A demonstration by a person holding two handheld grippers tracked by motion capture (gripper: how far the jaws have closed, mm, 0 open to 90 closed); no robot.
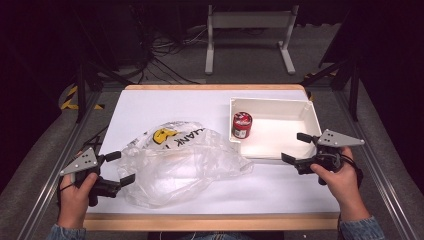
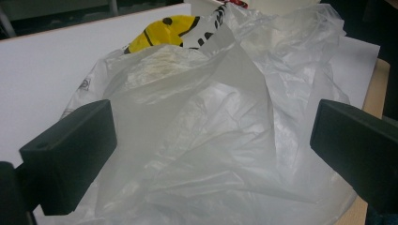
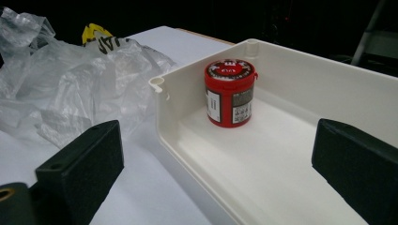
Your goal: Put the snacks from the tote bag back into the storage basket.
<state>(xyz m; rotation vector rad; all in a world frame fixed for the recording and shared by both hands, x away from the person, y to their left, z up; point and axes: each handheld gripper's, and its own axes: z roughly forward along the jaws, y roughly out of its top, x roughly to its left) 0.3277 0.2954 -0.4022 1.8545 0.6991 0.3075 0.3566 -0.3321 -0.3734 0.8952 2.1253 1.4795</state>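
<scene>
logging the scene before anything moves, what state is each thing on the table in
clear crumpled plastic bag with a yellow smiley print: lying loose on the white table, not gripped
small red round canister: upright, lid on, inside the tray at its left end
white rectangular plastic tray: flat on the table, open top
left hand-held gripper: open, at the bag's edge
right hand-held gripper: open, at the tray's near right corner

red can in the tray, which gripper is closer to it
Right. The right gripper sits open at the white tray's near right edge, facing the red can. The left gripper is across the table, at the plastic bag.
</scene>
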